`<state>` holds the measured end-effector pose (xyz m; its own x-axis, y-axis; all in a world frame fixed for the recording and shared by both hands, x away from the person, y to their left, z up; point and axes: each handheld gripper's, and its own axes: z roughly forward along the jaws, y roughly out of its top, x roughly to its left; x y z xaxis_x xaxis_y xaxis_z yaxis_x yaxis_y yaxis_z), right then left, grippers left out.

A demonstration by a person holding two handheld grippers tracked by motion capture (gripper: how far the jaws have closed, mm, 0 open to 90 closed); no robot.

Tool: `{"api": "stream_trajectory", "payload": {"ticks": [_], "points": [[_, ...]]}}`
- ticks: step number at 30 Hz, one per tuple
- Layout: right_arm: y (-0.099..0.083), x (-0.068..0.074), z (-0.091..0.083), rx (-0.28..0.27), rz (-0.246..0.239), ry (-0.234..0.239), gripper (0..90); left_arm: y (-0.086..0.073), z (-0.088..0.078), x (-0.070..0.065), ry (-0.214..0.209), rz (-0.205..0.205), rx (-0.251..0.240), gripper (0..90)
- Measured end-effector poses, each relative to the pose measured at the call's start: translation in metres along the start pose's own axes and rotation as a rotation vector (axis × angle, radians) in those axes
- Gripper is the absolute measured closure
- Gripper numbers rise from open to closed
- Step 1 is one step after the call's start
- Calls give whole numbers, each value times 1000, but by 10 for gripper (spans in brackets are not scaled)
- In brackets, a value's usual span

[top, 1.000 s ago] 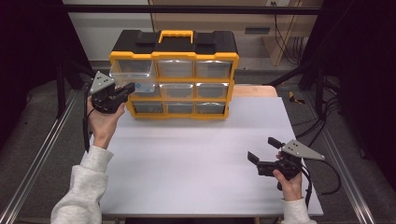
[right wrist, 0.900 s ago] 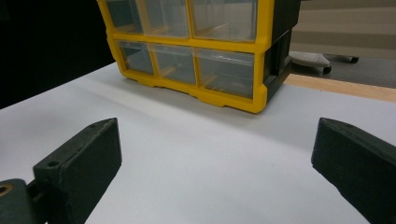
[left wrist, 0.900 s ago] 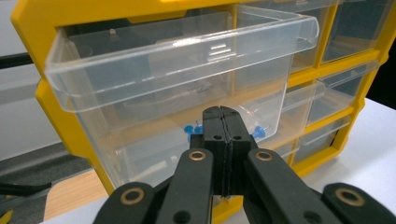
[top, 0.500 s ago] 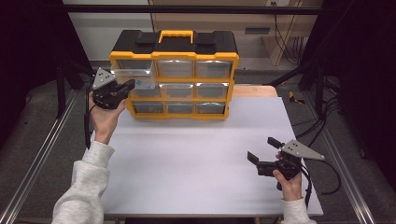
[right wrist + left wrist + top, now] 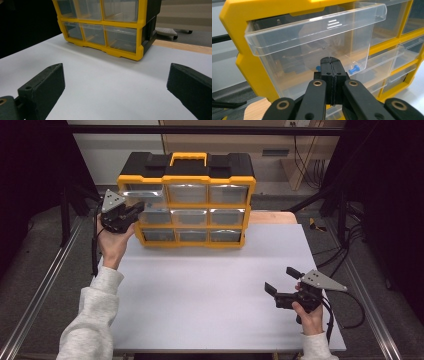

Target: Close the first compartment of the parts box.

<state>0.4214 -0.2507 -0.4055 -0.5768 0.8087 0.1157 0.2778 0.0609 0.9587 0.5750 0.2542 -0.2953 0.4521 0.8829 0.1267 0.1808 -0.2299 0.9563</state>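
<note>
- Clear drawer (image 5: 312,47): top-left bay of yellow organizer (image 5: 186,200), pulled partly out, lip overhanging the frame; blue pins (image 5: 354,69) inside.
- Left gripper (image 5: 331,65): jaws pressed together, holding nothing, just before the drawer front.
- Right gripper (image 5: 281,281): jaws wide apart, empty, over bare white tabletop (image 5: 210,295), well apart from the organizer.

Left gripper (image 5: 134,213) sits at the yellow drawer cabinet's (image 5: 186,202) left column; right gripper (image 5: 280,281) rests on the white table (image 5: 200,290)

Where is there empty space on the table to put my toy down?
The white table is bare between the yellow drawer box at the back and the right gripper near the front edge. It gets crowded at the back left, where the left gripper sits against the box's drawers.
</note>
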Motion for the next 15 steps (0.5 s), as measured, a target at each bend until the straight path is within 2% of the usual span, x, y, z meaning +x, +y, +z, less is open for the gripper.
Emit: {"api": "stream_trajectory", "payload": {"ticks": [15], "points": [[-1, -1, 0, 6, -1, 2, 20, 2, 12, 7, 20, 5, 7, 900]]}}
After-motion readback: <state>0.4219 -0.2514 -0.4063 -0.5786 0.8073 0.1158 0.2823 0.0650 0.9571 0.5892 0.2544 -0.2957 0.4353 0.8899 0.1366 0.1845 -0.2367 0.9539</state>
